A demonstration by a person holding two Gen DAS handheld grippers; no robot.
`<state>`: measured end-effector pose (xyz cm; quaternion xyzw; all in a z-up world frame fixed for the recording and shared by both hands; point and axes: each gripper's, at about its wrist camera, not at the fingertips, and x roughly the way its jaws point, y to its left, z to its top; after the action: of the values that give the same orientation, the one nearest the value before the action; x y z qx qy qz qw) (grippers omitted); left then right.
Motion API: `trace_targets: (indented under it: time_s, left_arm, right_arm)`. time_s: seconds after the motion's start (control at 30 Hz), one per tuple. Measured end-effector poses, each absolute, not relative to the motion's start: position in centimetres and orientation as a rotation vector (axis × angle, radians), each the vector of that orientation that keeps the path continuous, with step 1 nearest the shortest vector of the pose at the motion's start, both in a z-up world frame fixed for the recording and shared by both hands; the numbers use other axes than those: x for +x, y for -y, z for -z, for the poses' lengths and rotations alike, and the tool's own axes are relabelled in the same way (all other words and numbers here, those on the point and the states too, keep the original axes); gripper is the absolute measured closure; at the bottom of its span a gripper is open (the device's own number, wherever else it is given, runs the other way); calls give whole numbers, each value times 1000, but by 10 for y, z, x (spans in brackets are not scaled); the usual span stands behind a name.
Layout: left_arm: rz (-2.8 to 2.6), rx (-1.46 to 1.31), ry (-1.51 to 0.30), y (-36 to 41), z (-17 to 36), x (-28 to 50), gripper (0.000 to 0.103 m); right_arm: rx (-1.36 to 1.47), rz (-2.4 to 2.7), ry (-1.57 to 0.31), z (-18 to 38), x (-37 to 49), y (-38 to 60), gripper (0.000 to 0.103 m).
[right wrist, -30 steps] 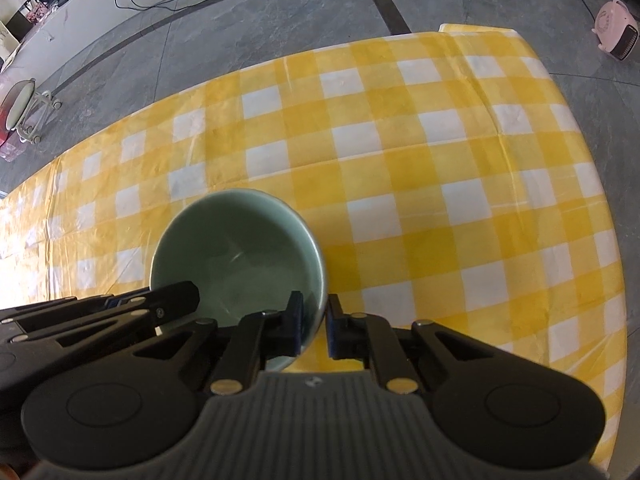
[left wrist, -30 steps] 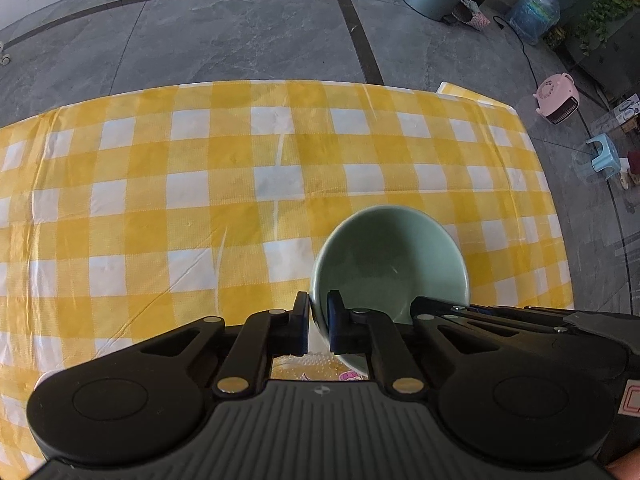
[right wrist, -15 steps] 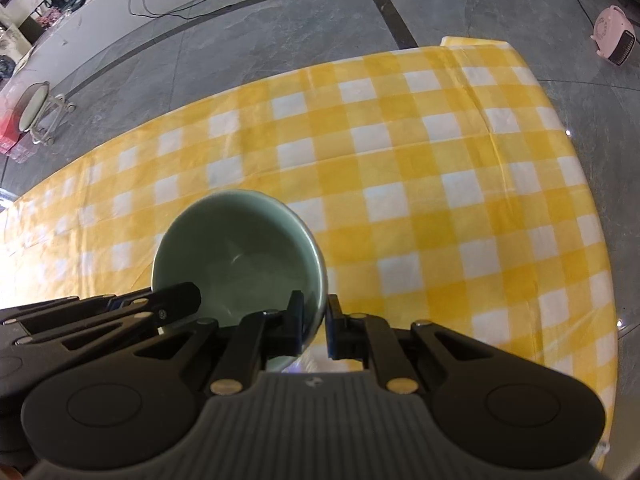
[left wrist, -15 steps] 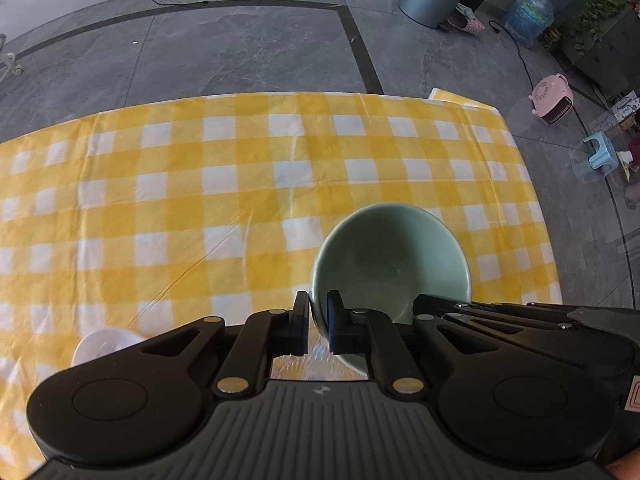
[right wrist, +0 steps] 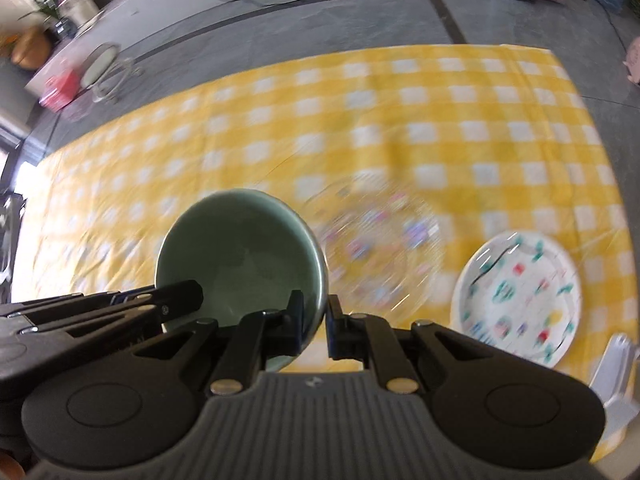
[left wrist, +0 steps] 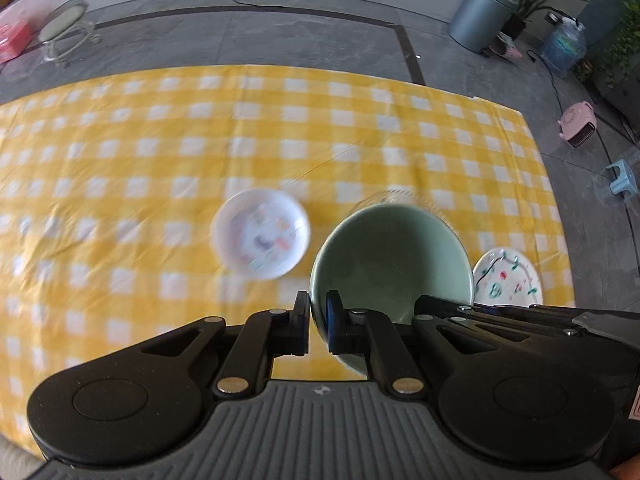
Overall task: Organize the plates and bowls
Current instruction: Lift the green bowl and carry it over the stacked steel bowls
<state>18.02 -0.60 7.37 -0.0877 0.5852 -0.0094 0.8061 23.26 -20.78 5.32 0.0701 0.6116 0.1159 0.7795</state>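
Observation:
A pale green bowl hangs above the yellow checked table, held from both sides. My left gripper is shut on its left rim, and my right gripper is shut on its right rim. A small white patterned plate lies on the cloth left of the bowl. A clear glass plate with coloured marks lies right of the bowl, partly hidden behind it in the left wrist view. Farther right sits a white plate with green and red prints.
The yellow checked tablecloth covers the table, its far edge meeting grey floor. A metal object stands at the near right corner. On the floor are a grey bin, a pink heater, a blue stool and a round stool.
Both grippers have lifted and pulled back with the green bowl. The white plate, the glass plate and the printed plate have come into view below it.

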Motion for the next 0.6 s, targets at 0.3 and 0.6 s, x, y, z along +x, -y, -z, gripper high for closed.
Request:
trace_targets:
  time_s: [0.3, 0.6]
  left_arm:
    - [-79, -241, -1276, -58, -83, 102, 94]
    - [-103, -316, -1310, -98, -49, 74, 94]
  right_arm:
    - [78, -395, -1369, -64, 157, 131, 95]
    - [91, -436, -1432, -27, 124, 94, 94]
